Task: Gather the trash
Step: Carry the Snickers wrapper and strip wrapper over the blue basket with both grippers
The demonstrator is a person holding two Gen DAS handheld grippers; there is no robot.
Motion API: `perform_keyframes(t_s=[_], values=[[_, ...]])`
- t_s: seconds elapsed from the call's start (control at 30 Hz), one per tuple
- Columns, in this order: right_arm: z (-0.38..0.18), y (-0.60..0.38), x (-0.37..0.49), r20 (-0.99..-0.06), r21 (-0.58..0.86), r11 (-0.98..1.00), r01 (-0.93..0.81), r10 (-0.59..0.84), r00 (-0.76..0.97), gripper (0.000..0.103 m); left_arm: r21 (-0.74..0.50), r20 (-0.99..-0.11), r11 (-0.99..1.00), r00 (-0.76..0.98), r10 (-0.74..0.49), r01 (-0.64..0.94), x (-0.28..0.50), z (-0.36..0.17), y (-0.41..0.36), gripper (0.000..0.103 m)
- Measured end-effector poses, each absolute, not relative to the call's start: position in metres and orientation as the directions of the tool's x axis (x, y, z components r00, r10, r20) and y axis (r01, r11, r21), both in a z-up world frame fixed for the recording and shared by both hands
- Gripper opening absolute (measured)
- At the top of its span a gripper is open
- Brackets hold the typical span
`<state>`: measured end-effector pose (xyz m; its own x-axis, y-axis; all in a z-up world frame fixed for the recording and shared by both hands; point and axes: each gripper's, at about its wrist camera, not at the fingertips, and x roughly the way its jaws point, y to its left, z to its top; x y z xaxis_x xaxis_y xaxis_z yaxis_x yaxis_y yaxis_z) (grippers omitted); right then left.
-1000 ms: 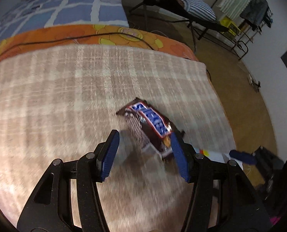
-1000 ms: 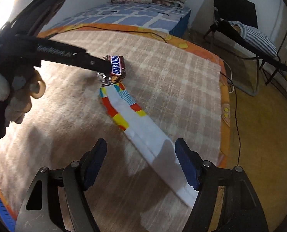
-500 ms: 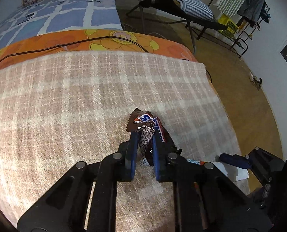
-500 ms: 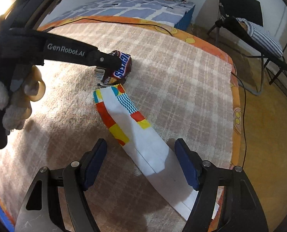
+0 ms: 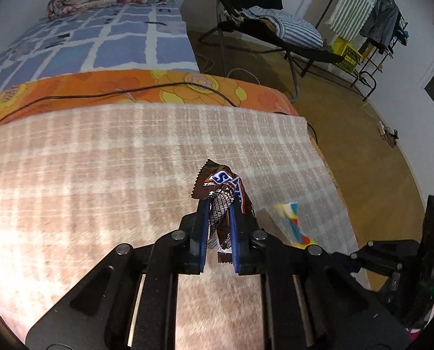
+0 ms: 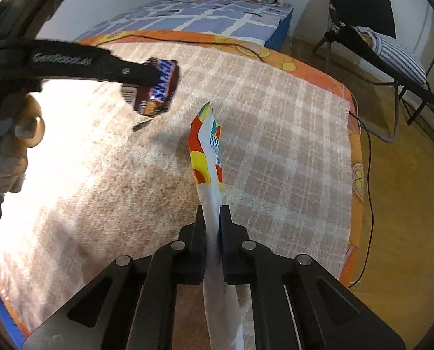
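Plainly both pieces of trash are in hand. The left tool (image 5: 219,204) is clenched on a crumpled Snickers wrapper (image 5: 221,192), which juts forward out of the tips, serrated end ahead, clear of the plaid blanket (image 5: 100,160) on the bed. From the right wrist view the same wrapper (image 6: 155,87) hangs in the air above the blanket, logo side showing, its length roughly in line with the fingers that hold it.

The right tool (image 6: 212,218) is clenched on a long paper wrapper (image 6: 206,151), white with red, yellow and blue print. Its long axis runs straight ahead along the fingers, the printed end pointing away toward the far edge of the bed and curling up; the plain white tail passes back under the tool.

Both should weigh next to nothing and be limp and slick, so a firm pinch near the middle seems wisest. The long strip will likely flop and flutter when carried, and could slide out.
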<state>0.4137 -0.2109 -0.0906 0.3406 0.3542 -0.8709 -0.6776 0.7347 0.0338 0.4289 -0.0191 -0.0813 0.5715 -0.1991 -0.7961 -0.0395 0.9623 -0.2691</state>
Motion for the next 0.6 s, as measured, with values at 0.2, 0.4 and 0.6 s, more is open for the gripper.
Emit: perform_keyframes(t_s=[0.2, 0.4, 0.6], values=[[-0.070, -0.216, 0.402, -0.855, 0.064, 0.749, -0.660, 0.382, 0.351, 0.006, -0.235, -0.792, 0.971, 0.586, -0.170, -0.037, 0.395, -0.059, -0.012, 0.011], [-0.049, -0.220, 0.374, -0.840, 0.089, 0.750, -0.656, 0.411, 0.356, 0.006, -0.210, -0.787, 0.977, 0.600, -0.143, -0.043, 0.350, -0.040, -0.003, 0.011], [-0.031, -0.220, 0.340, -0.829, 0.116, 0.741, -0.662, 0.439, 0.346, 0.006, -0.195, -0.787, 0.980, 0.604, -0.126, -0.050, 0.301, -0.027, 0.007, 0.011]])
